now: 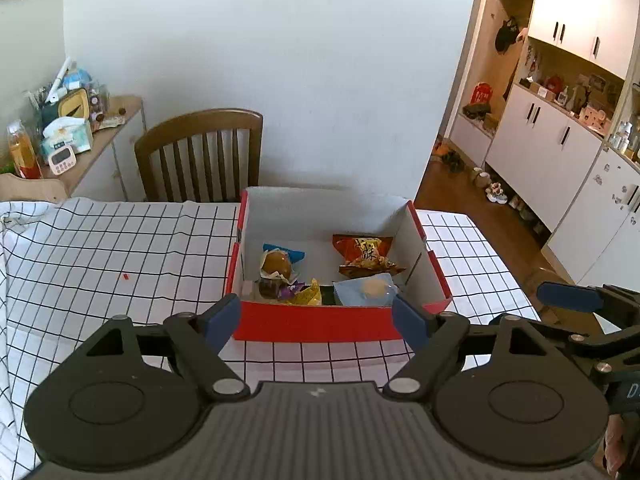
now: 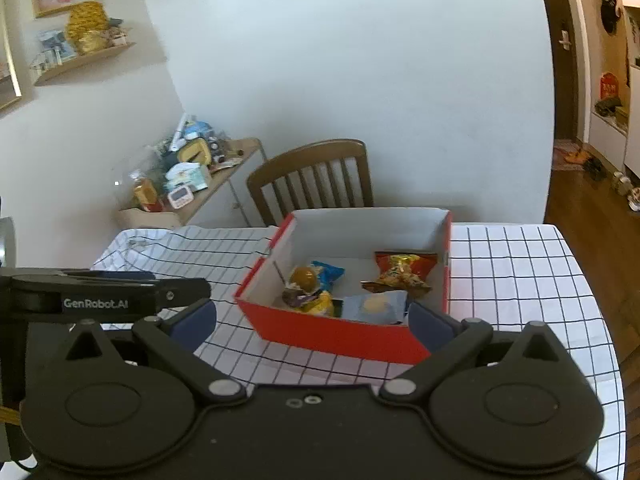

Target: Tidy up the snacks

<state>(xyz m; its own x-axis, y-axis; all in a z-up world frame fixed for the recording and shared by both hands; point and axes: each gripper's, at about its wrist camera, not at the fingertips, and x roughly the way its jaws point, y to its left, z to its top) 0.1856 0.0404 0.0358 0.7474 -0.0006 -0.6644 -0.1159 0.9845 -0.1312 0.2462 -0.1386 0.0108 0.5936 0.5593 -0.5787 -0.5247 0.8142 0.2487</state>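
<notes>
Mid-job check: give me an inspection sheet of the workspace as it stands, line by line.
Surface: table under a checked tablecloth; small red scrap on it.
Job's things: red box holds red snack bag, blue egg packet, pale blue packet, purple and yellow wrappers.
Clutter: nothing seen beyond the scrap.
Grippers: left hand-held gripper open, empty; right hand-held gripper open, empty.
Cables: nothing seen.
Surroundings: wooden chair, crowded side cabinet, white cupboards.

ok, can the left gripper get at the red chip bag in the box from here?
Probably yes: the left gripper is open and empty, the box has no lid, and the red chip bag lies uncovered at the back.
</notes>
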